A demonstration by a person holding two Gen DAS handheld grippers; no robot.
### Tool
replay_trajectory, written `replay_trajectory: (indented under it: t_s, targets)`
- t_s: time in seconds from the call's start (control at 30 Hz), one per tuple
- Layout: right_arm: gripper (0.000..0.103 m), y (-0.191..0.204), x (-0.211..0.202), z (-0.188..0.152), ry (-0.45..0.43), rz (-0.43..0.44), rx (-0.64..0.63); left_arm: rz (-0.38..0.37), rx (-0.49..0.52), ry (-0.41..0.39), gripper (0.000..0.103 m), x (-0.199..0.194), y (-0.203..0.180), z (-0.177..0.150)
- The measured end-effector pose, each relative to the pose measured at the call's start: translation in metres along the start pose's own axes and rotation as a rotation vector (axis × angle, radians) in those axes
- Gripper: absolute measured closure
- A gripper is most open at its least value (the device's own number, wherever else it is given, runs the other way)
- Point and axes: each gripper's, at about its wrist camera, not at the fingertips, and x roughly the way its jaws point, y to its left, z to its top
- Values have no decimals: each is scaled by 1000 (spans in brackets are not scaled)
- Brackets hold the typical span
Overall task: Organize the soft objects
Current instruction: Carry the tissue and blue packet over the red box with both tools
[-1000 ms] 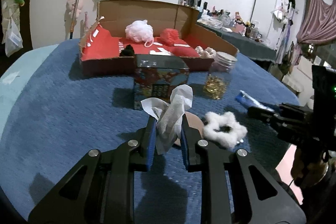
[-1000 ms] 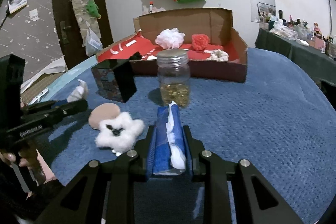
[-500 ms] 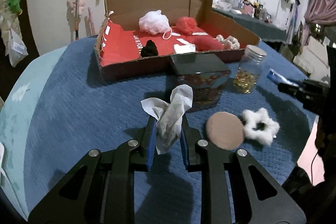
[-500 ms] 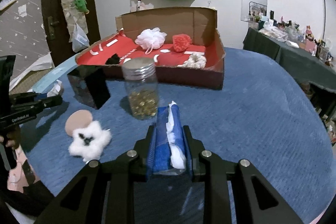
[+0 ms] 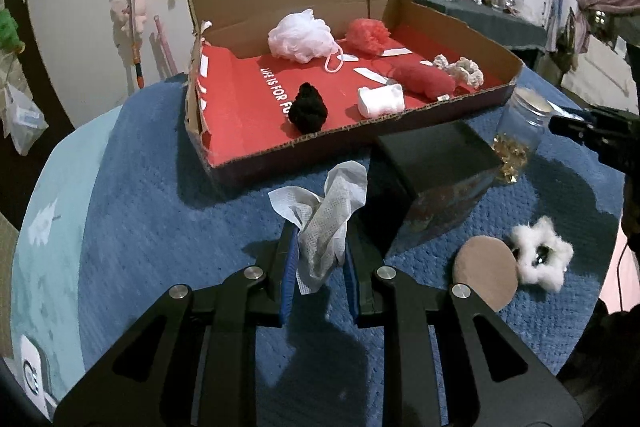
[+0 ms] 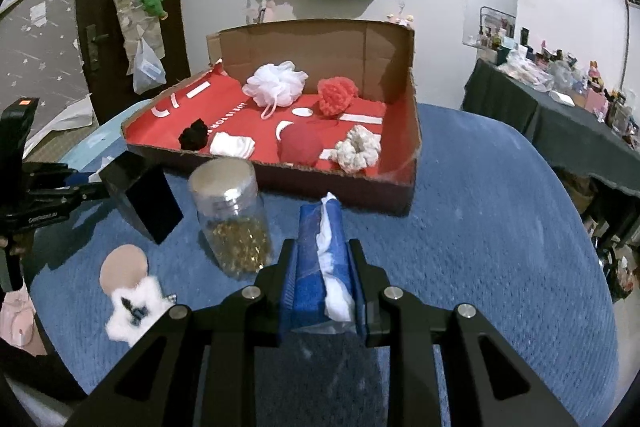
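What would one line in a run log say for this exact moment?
left claw: shut on white tissue | right claw: shut on blue tissue pack | both short of cardboard box | fluffy white scrunchie: on table

Glass jar (image 6: 230, 217), black box (image 5: 434, 163)

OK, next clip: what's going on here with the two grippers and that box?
A person is sorting soft things into a cardboard box on a blue-covered table. The left gripper is shut on a crumpled white tissue; the right gripper is shut on a blue tissue pack. Both are held short of the box, which already holds puffs, scrunchies and a rolled white cloth. A white fluffy scrunchie and a tan round pad lie outside, by a jar.
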Motion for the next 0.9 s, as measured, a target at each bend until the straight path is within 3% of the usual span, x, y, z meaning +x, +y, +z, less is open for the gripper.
replay_trajectory:
  t_s: [0.57,0.9]
  targets:
    - [77,-1,12,35,-3,87,-27,-68,105,4,84,5,0,45]
    - [77,-2,47,88,43,169,-14,-148,138,22,84,26,-16,98]
